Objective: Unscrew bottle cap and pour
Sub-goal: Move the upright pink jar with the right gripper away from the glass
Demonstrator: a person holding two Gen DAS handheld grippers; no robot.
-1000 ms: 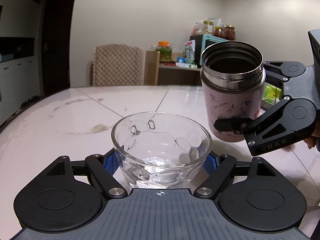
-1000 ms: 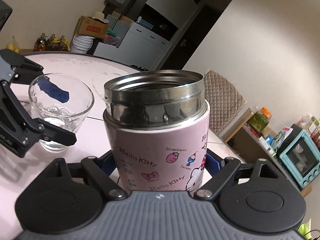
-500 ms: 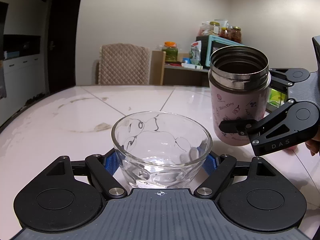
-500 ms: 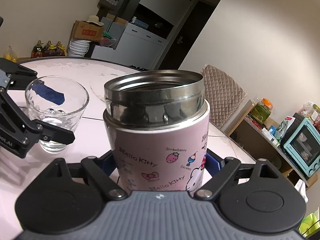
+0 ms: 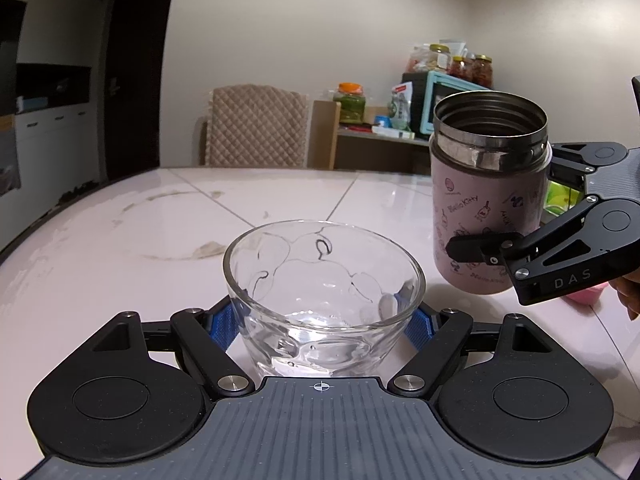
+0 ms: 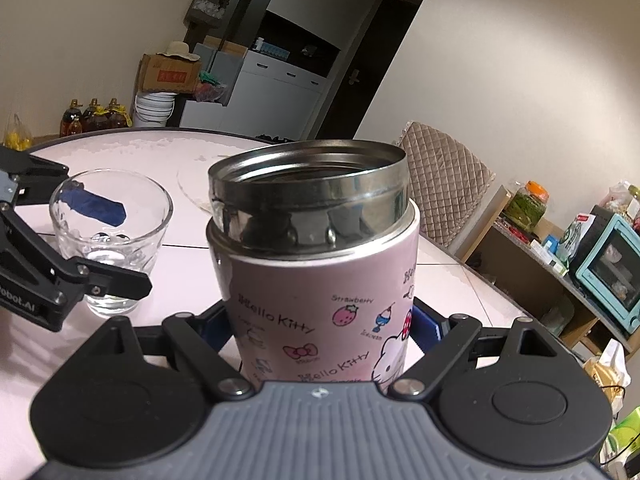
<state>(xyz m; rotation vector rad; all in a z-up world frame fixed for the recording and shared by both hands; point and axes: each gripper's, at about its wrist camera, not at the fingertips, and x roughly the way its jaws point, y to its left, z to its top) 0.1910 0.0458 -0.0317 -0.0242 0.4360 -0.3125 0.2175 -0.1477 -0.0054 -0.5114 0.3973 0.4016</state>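
My left gripper [image 5: 323, 322] is shut on a clear glass cup [image 5: 323, 292] that stands on the pale pink table [image 5: 120, 248]; the cup holds only a little liquid at the bottom. My right gripper [image 6: 320, 322] is shut on a pink Hello Kitty bottle [image 6: 316, 280] with an open steel mouth and no cap on it. The bottle is held upright above the table, to the right of the cup, and also shows in the left wrist view [image 5: 490, 196]. The cup also shows in the right wrist view [image 6: 110, 232] at the left. A pink object [image 5: 584, 296], perhaps the cap, lies behind the right gripper.
A quilted chair [image 5: 256, 128] stands at the far side of the table. A side shelf with jars and a blue oven [image 5: 444, 88] is behind at the right. The table's curved edge [image 5: 48, 216] runs along the left.
The bottle has moved to the right, away from the cup, and stays upright. The left gripper and the cup have stayed in place.
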